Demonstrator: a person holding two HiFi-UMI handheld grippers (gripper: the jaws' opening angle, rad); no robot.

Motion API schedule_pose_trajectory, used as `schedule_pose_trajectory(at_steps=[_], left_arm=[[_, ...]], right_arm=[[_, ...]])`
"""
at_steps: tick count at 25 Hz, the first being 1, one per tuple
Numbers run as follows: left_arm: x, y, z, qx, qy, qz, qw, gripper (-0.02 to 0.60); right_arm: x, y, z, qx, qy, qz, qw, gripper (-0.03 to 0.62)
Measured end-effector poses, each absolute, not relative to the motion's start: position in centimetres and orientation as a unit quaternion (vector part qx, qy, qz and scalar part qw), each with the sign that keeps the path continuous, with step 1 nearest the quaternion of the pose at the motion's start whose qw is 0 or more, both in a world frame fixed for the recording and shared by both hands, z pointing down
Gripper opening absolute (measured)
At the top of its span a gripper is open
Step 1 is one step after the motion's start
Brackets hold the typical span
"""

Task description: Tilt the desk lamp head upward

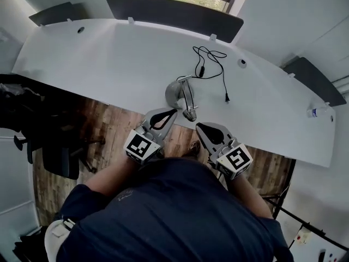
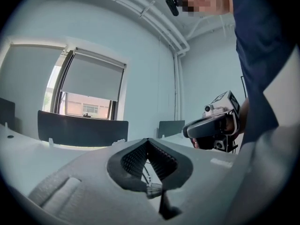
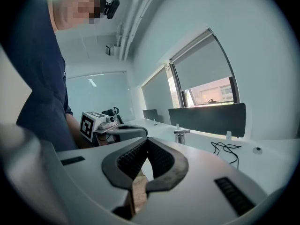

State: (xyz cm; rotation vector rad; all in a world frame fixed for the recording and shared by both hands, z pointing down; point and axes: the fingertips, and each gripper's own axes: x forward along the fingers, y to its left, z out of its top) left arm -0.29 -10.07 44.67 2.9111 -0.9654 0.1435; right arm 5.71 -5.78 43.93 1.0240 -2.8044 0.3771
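A small silver desk lamp (image 1: 181, 95) stands near the front edge of the white curved desk (image 1: 109, 59), its head low over the edge. My left gripper (image 1: 173, 112) is shut and empty, its tip just left of the lamp head. Right of and below the lamp, off the desk edge, my right gripper (image 1: 198, 126) is also shut with nothing in it. The left gripper view shows the closed jaws (image 2: 148, 142), a bit of the lamp (image 2: 154, 190) beyond them, and the right gripper (image 2: 211, 123). In the right gripper view the lamp (image 3: 180, 136) stands beyond the shut jaws (image 3: 147, 140).
A black cable (image 1: 211, 65) lies loose on the desk behind the lamp. Dark partition panels (image 1: 174, 12) line the far edge under a window. An office chair (image 1: 54, 146) stands on the wooden floor at left. A small bottle (image 1: 313, 112) sits at the desk's right end.
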Motion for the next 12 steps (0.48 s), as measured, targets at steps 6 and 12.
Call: schedule_pose_trajectory(at_steps=[6,12], left_arm=[[0.0,-13.2,47.2,0.931,-0.356,0.081,0.019,0.006],[0.0,-16.4,50.9,0.917,-0.384,0.107,0.019,0.007]], right_arm=[[7.1,-8.9,45.0,0.273,-0.949,0.138,0.076,0.011],[7.5,-11.8,46.9,0.233,-0.956,0.156,0.089,0.011]])
